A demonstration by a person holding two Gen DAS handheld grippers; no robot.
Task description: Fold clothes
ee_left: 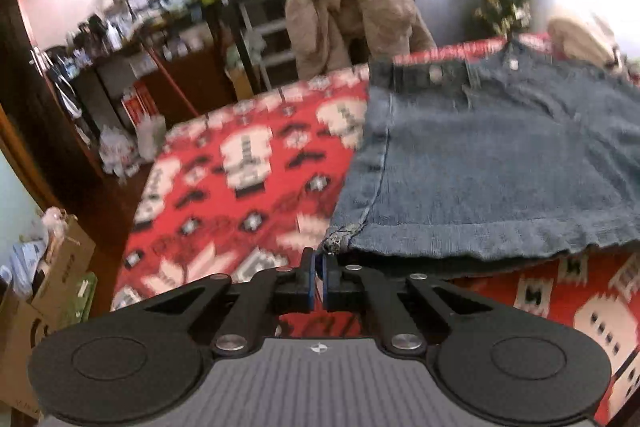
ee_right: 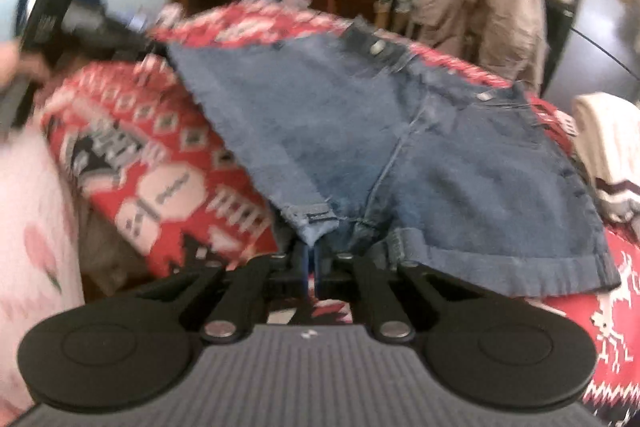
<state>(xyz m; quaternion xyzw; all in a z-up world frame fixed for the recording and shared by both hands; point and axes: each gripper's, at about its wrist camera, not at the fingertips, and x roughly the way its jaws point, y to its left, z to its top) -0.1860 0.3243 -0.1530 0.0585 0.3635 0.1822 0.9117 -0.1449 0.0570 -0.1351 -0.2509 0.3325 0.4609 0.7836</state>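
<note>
We hold the blue denim shorts [ee_right: 360,147] by two hem corners, left gripper [ee_left: 319,267] and right gripper [ee_right: 311,255] both pinched tight, cloth spread ahead over the red patterned blanket [ee_left: 240,167], seemingly for folding.

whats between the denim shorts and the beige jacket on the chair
In the left wrist view, only a strip of the red patterned blanket shows between the denim shorts and the beige jacket.

Bright daylight; motion blur throughout; fisheye edges warped, dark.
</note>
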